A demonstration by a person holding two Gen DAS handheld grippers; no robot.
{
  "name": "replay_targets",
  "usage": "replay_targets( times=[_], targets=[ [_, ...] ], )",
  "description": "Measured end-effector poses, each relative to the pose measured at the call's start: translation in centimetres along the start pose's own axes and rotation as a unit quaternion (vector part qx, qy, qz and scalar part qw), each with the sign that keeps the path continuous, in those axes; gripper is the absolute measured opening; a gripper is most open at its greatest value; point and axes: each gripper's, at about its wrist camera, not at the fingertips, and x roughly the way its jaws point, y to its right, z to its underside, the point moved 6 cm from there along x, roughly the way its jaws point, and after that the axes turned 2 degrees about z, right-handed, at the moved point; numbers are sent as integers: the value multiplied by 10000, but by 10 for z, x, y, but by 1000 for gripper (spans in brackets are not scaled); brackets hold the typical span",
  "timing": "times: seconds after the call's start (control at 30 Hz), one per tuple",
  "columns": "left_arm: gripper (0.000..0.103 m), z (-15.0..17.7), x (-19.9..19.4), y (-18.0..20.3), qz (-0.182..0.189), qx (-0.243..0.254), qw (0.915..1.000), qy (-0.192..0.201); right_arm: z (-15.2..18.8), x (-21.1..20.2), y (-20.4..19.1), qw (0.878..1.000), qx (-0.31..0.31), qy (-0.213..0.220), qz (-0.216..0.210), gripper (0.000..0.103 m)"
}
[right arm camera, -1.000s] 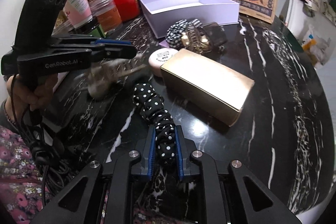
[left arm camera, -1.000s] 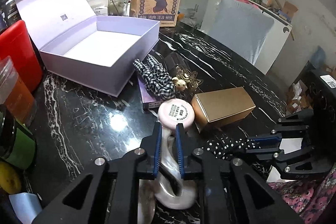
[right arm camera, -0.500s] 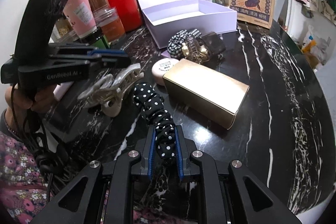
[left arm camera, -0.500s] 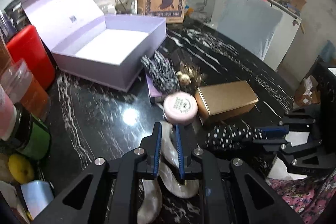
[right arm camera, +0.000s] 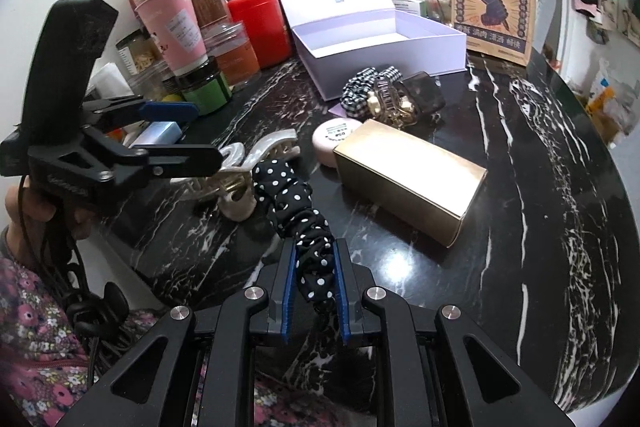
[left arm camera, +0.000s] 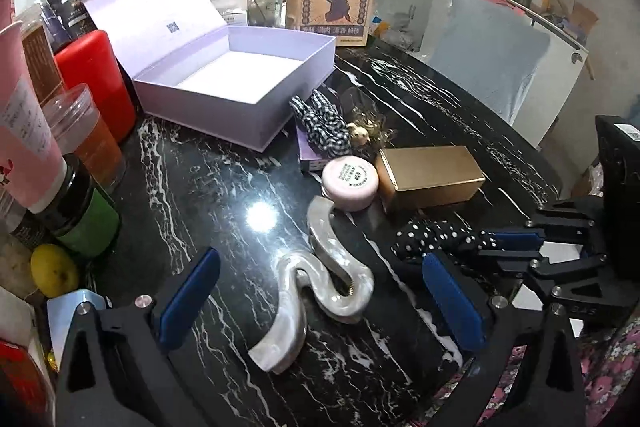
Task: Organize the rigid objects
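A pearly white hair claw clip (left arm camera: 320,279) lies on the black marble table between the wide-open fingers of my left gripper (left arm camera: 320,297); it also shows in the right wrist view (right arm camera: 240,183). My right gripper (right arm camera: 314,291) is shut on a black polka-dot scrunchie (right arm camera: 296,199), which also shows in the left wrist view (left arm camera: 436,237). A gold box (left arm camera: 430,177), a pink round tin (left arm camera: 350,181), a checked scrunchie (left arm camera: 322,125) and a gold clip (right arm camera: 394,105) lie beyond. The open lilac box (left arm camera: 240,83) stands at the back.
Jars, pink cups and a red canister (left arm camera: 94,83) crowd the left edge. A brown paper bag (left arm camera: 332,3) stands behind the lilac box. A yellow lemon (left arm camera: 54,269) and a pale blue block (left arm camera: 74,311) lie near my left finger. The table edge curves at right.
My left gripper has opened and let go of the white claw clip, which now lies on the table. My right gripper still holds the polka-dot scrunchie.
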Motion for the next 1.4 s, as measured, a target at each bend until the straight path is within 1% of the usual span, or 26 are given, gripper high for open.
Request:
replay_targets(
  times=[0.13, 0.33, 0.5, 0.6, 0.67, 0.7, 0.73, 0.77, 0.8, 0.83, 0.93, 1.03, 1.2, 1.4],
  targets=[
    [103, 6, 10, 0, 48, 17, 9999, -148, 1, -2, 0, 10000, 31, 9, 7, 17],
    [103, 15, 29, -1, 286, -107, 9989, -345, 4, -1, 2, 9999, 45, -56, 150, 17],
    [103, 15, 32, -1, 320, -80, 9991, -272, 6, -1, 6, 9996, 164, -70, 209, 17],
    [103, 13, 32, -4, 273, -123, 9994, -180, 7, 2, 8, 9994, 233, -107, 224, 17],
    [98, 14, 35, -5, 335, -153, 9989, -296, 7, 2, 9, 9993, 247, -127, 232, 17],
    [87, 15, 38, -4, 360, -148, 9986, -361, 7, 2, 9, 9993, 249, -132, 235, 17],
    [79, 16, 41, -4, 351, -132, 9985, -407, 7, 3, 9, 9993, 250, -136, 238, 17],
    [76, 18, 43, -4, 324, -111, 9983, -463, 7, 3, 9, 9993, 251, -139, 252, 17],
    [70, 20, 45, -4, 268, -91, 9983, -511, 6, 3, 9, 9992, 253, -139, 265, 17],
    [58, 22, 47, -5, 191, -92, 9984, -519, 6, 3, 10, 9992, 260, -144, 277, 17],
    [54, 22, 46, -7, 149, -132, 9987, -464, 5, 4, 11, 9991, 275, -147, 298, 17],
    [54, 22, 43, -2, -2, 90, 9987, -493, 5, 2, 11, 9990, 261, -129, 332, 17],
    [54, 18, 40, 4, 6, 240, 9987, -452, 2, 0, 9, 9991, 230, -76, 346, 17],
    [54, 7, 27, 7, -17, 300, 9993, -204, -6, -7, 8, 9990, 148, 25, 425, 17]
  ],
)
